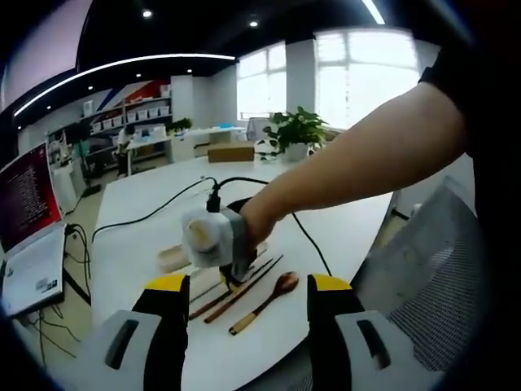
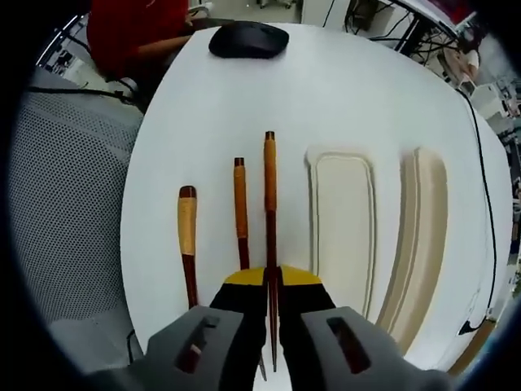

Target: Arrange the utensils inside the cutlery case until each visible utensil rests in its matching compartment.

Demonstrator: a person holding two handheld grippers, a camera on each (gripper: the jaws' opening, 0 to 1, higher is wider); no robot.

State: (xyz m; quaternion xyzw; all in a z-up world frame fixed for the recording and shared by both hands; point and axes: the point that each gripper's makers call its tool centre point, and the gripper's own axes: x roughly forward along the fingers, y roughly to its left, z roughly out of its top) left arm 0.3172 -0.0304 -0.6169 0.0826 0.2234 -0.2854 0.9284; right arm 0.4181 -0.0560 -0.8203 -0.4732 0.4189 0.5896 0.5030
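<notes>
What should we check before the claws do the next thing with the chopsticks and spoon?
1. Right claw shut on a chopstick: ok.
2. Left claw open, free: ok.
3. Case tray open and bare: ok.
4. Spoon and second chopstick in the tray: not ok, both lie on the table.
5. Compartment dividers in the tray: cannot tell.
</notes>
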